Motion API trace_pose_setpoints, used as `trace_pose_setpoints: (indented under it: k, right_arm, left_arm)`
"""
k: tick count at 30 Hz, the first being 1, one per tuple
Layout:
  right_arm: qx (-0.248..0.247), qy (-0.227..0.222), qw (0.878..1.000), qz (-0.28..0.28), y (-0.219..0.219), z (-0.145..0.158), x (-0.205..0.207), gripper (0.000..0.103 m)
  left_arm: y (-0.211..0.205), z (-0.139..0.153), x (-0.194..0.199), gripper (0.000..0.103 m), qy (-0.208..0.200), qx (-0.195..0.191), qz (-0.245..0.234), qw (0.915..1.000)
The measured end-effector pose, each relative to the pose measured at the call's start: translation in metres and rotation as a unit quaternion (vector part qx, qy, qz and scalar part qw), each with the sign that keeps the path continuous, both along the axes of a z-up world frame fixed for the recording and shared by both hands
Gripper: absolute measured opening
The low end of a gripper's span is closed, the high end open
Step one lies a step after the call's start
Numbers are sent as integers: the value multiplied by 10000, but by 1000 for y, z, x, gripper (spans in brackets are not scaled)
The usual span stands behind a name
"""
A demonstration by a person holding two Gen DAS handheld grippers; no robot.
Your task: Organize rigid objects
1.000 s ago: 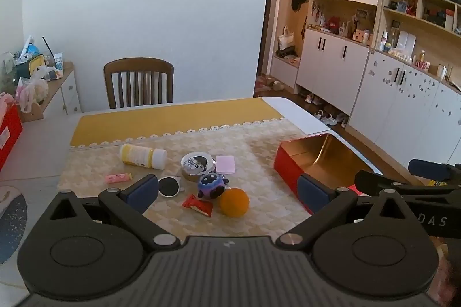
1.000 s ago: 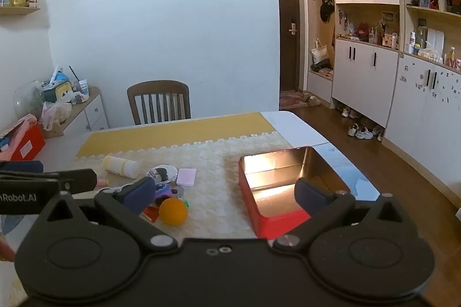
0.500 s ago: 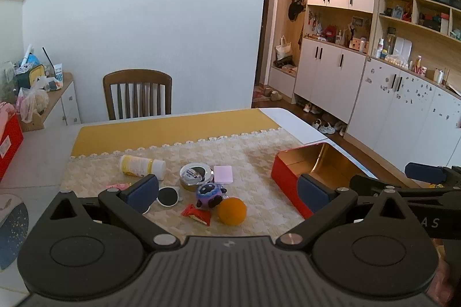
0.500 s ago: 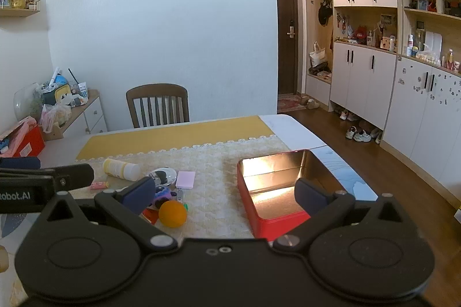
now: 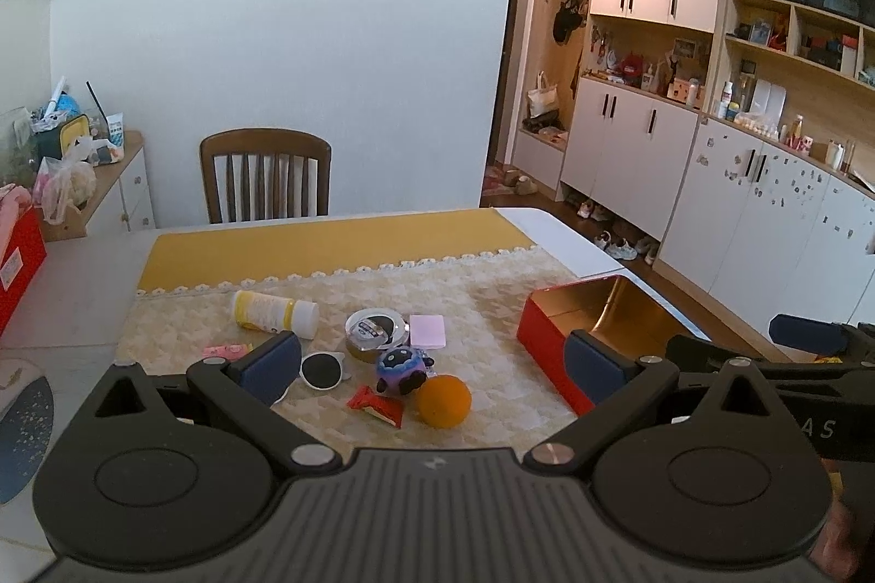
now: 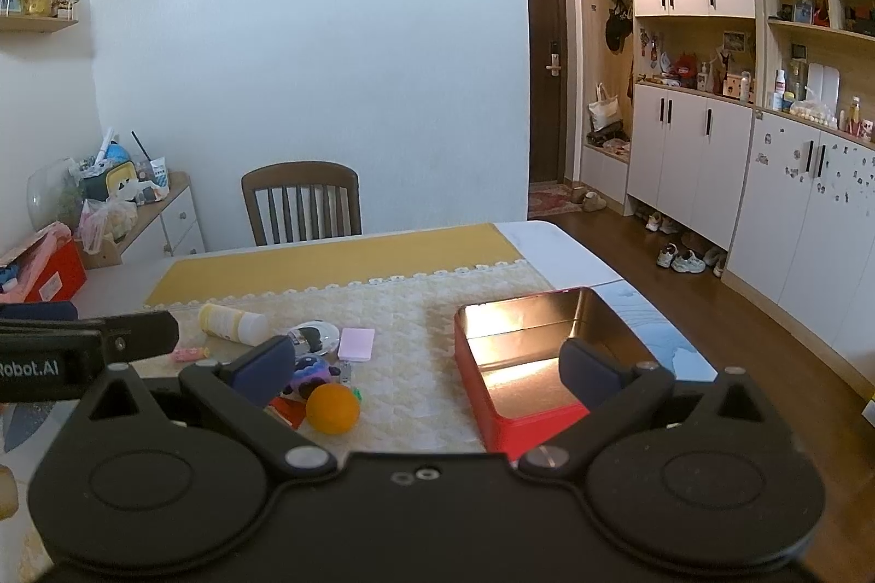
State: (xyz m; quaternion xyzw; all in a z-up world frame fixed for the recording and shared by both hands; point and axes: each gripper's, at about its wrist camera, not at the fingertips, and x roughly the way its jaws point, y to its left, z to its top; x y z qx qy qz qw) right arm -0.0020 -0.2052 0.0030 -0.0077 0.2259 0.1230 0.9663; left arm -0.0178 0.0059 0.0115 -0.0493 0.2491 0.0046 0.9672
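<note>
A: How do the two tools stand?

B: The left gripper (image 5: 432, 364) hangs above the near edge of the cream quilted table mat (image 5: 492, 287), its blue-padded fingers (image 5: 270, 364) spread wide with nothing between them. The right gripper (image 6: 429, 367) is likewise splayed and holds nothing.

A: And the things to be sorted?

B: They lie in a loose cluster on the mat. In the left wrist view, taking the round orange fruit (image 5: 444, 400) as the centre, a purple plush toy with dark patches (image 5: 403, 368) touches it at ten o'clock, and a small red snack packet (image 5: 377, 410) lies just beside it at nine. A roll of brown tape (image 5: 376, 336) sits farther off at eleven, with a pale pink notepad (image 5: 427, 330) beside it at twelve. A yellow-and-white plastic bottle (image 5: 273, 313) lies on its side beyond, at ten.

A: The container?

B: The open red metal tin with a gold interior (image 6: 541, 353) sits at three o'clock from the fruit, well apart from the cluster, with nothing visible inside.
</note>
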Motion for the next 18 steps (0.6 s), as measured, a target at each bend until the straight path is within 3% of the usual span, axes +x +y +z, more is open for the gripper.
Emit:
trace_pose_setpoints:
  k: [18]
  right_arm:
    - [19, 52, 9999, 114, 11, -4, 9, 103]
  left_arm:
    - [7, -3, 6, 103, 34, -112, -15, 9999]
